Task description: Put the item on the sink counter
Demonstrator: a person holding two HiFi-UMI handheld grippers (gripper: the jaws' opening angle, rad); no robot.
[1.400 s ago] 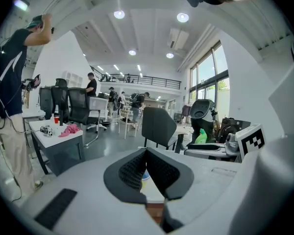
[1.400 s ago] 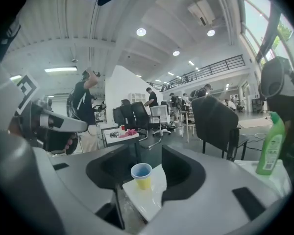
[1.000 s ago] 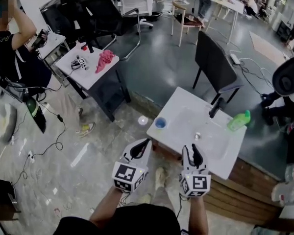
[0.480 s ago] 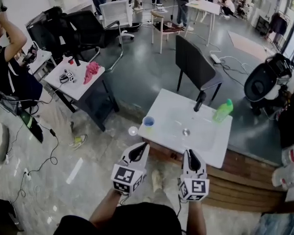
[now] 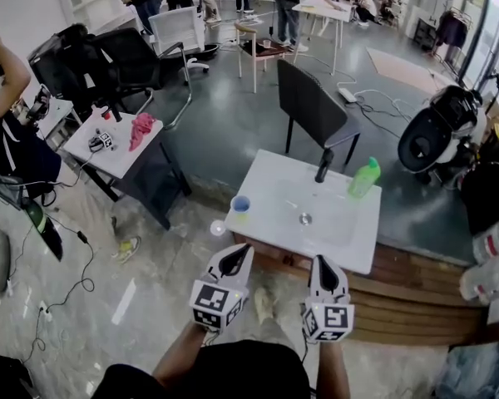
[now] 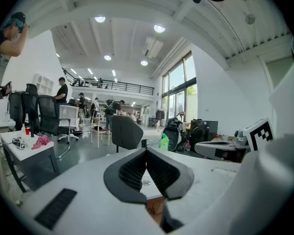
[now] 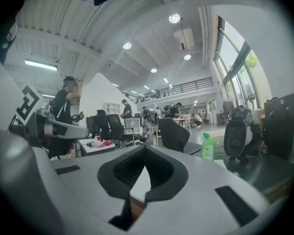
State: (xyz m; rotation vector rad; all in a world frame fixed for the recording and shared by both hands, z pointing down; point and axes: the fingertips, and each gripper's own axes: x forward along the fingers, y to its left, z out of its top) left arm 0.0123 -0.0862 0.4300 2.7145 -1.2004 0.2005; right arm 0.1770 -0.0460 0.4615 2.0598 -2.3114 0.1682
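**A:** Evidently empty-handed: in the head view the left gripper (image 5: 242, 253) and right gripper (image 5: 324, 268) hang low in front of the white sink counter (image 5: 270, 181). On the counter stand a faucet (image 5: 324, 165), a green bottle (image 5: 363, 178) and, at its near corner, a blue cup (image 5: 240, 205).

**B:** And the item to be placed?

**A:** Not identifiable. One candidate is a pink cloth (image 5: 140, 130) on the side table (image 5: 108, 155), well apart to the left. Soft and light, it would likely want a pinch at a bunched fold.

**B:** Left gripper view?

**A:** Jaws pressed together, nothing between them, with the counter edge beyond.

**B:** Right gripper view?

**A:** Likewise: ribbed pads meet at the tips and hold nothing, and the bottle stands well ahead to the right.
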